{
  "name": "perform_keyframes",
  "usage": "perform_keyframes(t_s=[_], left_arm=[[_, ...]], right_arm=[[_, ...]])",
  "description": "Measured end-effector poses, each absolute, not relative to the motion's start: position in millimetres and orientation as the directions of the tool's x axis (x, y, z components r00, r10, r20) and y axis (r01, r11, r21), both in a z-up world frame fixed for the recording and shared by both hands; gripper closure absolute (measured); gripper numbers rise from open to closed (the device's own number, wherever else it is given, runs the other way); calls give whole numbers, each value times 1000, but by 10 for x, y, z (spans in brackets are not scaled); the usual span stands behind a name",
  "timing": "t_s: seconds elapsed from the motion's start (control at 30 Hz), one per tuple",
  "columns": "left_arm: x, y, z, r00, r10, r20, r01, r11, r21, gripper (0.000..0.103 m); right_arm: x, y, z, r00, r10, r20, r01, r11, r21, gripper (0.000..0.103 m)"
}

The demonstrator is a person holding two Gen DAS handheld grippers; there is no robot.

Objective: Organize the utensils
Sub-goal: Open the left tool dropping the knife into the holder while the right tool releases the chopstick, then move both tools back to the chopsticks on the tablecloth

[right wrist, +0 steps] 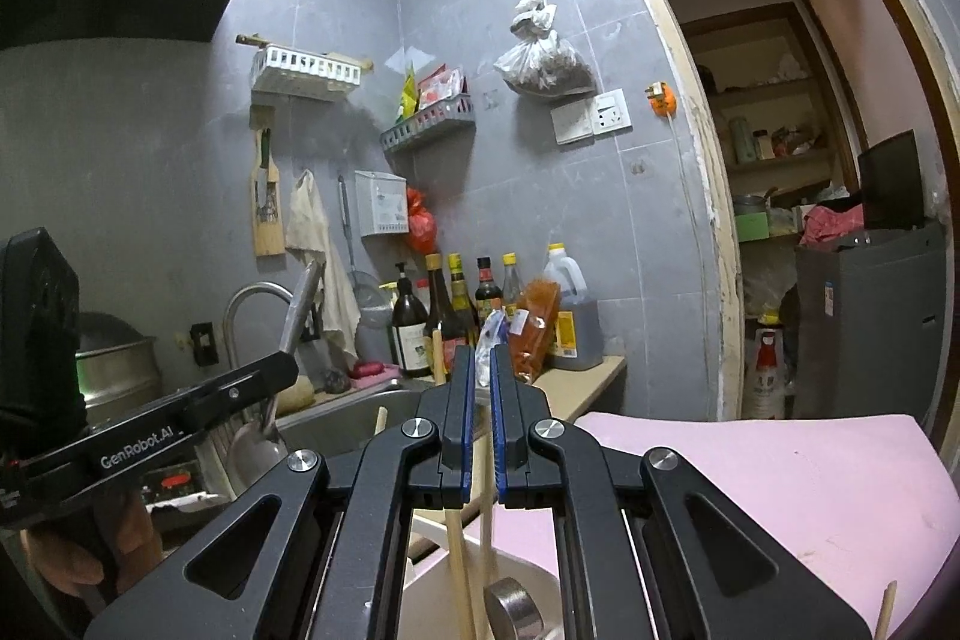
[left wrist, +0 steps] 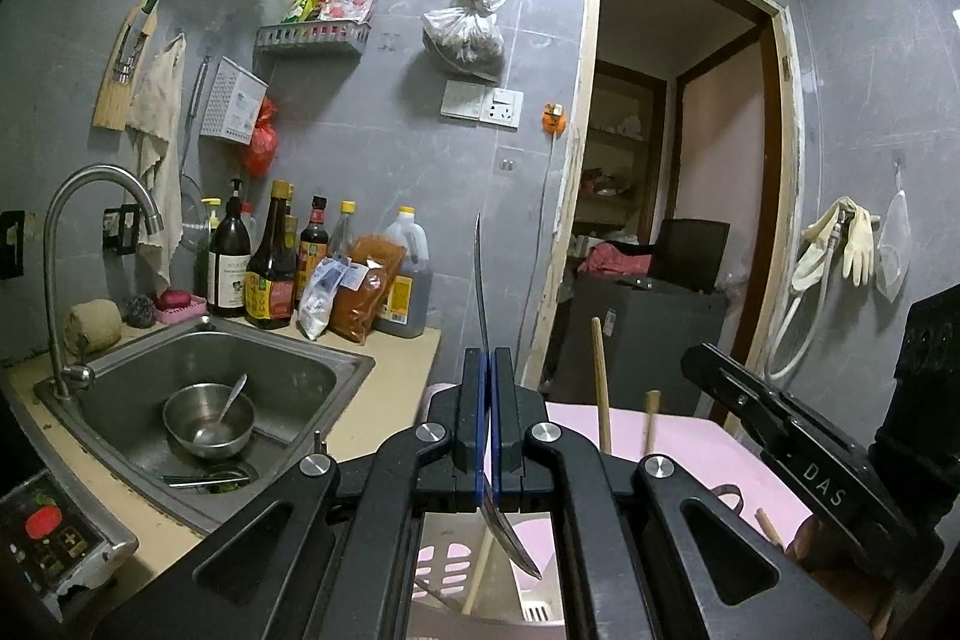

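Note:
My left gripper [left wrist: 486,358] is shut on a metal spoon [left wrist: 480,274]; its handle sticks up above the fingers and its bowl hangs below them over a pink slotted utensil basket [left wrist: 444,562]. The spoon also shows in the right wrist view [right wrist: 298,307]. My right gripper [right wrist: 478,358] is shut on wooden chopsticks [right wrist: 474,538] that hang down between the fingers. It shows from the side in the left wrist view [left wrist: 720,370]. Two wooden sticks [left wrist: 601,388] stand upright beside it over the pink surface [left wrist: 690,448].
A steel sink [left wrist: 336,370] at left holds a metal bowl [left wrist: 207,421] with a spoon. A faucet [left wrist: 90,220] arches over it. Sauce bottles [left wrist: 276,268] line the counter's back. An open doorway [left wrist: 672,160] is at right. A round metal piece [right wrist: 513,607] lies below the right gripper.

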State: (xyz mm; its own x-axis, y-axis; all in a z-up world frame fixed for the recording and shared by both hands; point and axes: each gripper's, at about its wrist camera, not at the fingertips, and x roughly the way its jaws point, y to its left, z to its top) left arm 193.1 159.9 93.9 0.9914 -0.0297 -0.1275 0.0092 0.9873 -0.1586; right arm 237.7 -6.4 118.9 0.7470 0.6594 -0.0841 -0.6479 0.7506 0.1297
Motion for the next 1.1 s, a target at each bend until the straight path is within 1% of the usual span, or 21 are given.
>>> perform_keyframes(t_s=[0.23, 0.27, 0.3, 0.33, 0.37, 0.53, 0.63, 0.7, 0.77, 0.8, 0.87, 0.9, 0.93, 0.97, 1.07, 1.1], left_arm=[[1905, 1572, 898, 985, -50, -162, 23, 986, -167, 103], [1898, 1571, 898, 985, -55, -164, 27, 985, -170, 100], [1891, 1567, 901, 984, -61, -166, 32, 984, -174, 99], [1885, 1562, 905, 984, -62, -167, 33, 984, -173, 99], [1877, 1555, 911, 984, -62, -168, 33, 984, -174, 99], [1837, 1505, 942, 985, -66, -157, 39, 984, -174, 99], [1805, 1443, 986, 986, -76, -149, 50, 984, -174, 97], [1779, 1377, 1028, 986, -87, -141, 62, 983, -174, 89], [1748, 1323, 1066, 987, -98, -130, 74, 981, -178, 75], [1737, 1300, 1089, 987, -105, -124, 81, 980, -183, 73], [1702, 1230, 1138, 986, -122, -110, 99, 976, -195, 67], [1688, 1181, 1159, 986, -127, -107, 104, 974, -200, 61], [1675, 1139, 1178, 986, -130, -103, 106, 973, -203, 54], [1664, 1105, 1197, 986, -132, -100, 109, 972, -208, 49], [1634, 977, 1239, 984, -150, -95, 127, 967, -220, 29], [1628, 932, 1246, 984, -154, -95, 130, 967, -218, 26]], right_arm=[[2355, -82, 1171, 739, 666, -105, -654, 746, 127, 98], [2354, -82, 1174, 740, 664, -104, -653, 747, 127, 96], [2346, -93, 1178, 741, 663, -103, -652, 748, 126, 95], [2335, -110, 1189, 743, 662, -101, -650, 749, 126, 91], [2322, -132, 1200, 744, 660, -98, -649, 750, 126, 84], [2240, -281, 1282, 762, 643, -84, -633, 766, 113, 81], [2186, -407, 1341, 776, 627, -73, -618, 778, 108, 76], [2152, -499, 1385, 788, 613, -64, -605, 789, 106, 71], [2099, -610, 1435, 802, 595, -47, -589, 802, 101, 63], [2067, -667, 1458, 810, 585, -38, -580, 809, 96, 61], [2016, -765, 1504, 826, 563, -26, -559, 824, 89, 51], [1982, -824, 1528, 834, 552, -21, -548, 832, 86, 49], [1967, -864, 1557, 840, 542, -17, -539, 838, 83, 45], [1931, -927, 1584, 849, 528, -13, -525, 847, 80, 37], [1821, -1107, 1654, 871, 491, 7, -490, 869, 67, 24], [1797, -1155, 1675, 878, 478, 10, -478, 876, 61, 22]])
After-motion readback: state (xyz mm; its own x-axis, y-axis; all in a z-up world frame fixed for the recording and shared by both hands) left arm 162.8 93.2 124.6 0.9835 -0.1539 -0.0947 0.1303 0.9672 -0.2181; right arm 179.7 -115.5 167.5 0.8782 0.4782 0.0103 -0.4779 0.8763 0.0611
